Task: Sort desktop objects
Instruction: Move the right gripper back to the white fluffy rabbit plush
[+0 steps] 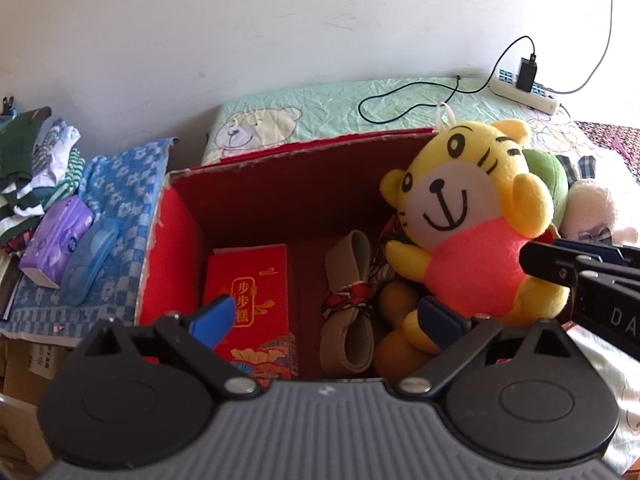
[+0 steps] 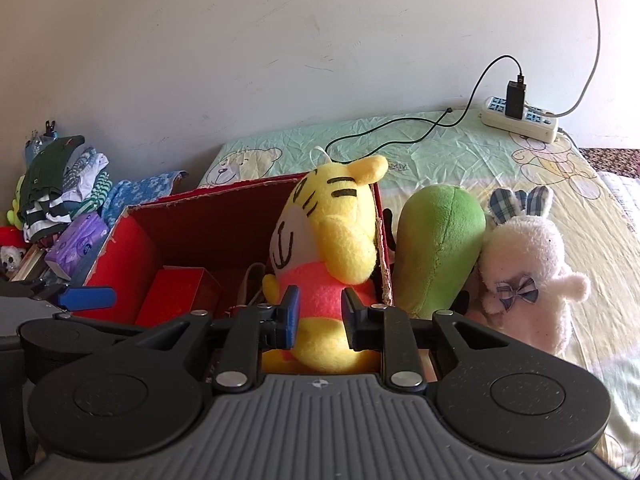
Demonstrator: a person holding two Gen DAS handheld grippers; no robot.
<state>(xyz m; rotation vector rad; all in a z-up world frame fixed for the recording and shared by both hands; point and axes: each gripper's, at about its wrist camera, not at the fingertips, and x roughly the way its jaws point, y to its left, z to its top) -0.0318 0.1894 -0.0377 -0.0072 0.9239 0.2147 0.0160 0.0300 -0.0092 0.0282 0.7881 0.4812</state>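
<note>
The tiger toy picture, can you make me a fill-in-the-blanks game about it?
1. The tiger toy wears a ____ shirt.
2. It sits inside the red ____.
3. The green plush lies ____ the box.
4. The white bunny wears a checked ____.

Missing words: pink; box; outside; bow

The plush tiger toy (image 1: 468, 220) in my view was yellow with black stripes, a white face and a coral-pink shirt. The open cardboard box (image 1: 280, 184) showed dark red walls and a bright red left flap. Inside lay a red gift packet (image 1: 250, 300) printed with gold characters, and a beige strap (image 1: 348, 304) tied with red-and-white patterned cloth. To the right sat a green plush toy (image 2: 440, 236) and a white plush rabbit (image 2: 528, 264) with blue plaid ears and bow. The far sheet (image 2: 400, 140) was pale green with cartoon bears. My finger pads (image 1: 216, 316) were blue.
</note>
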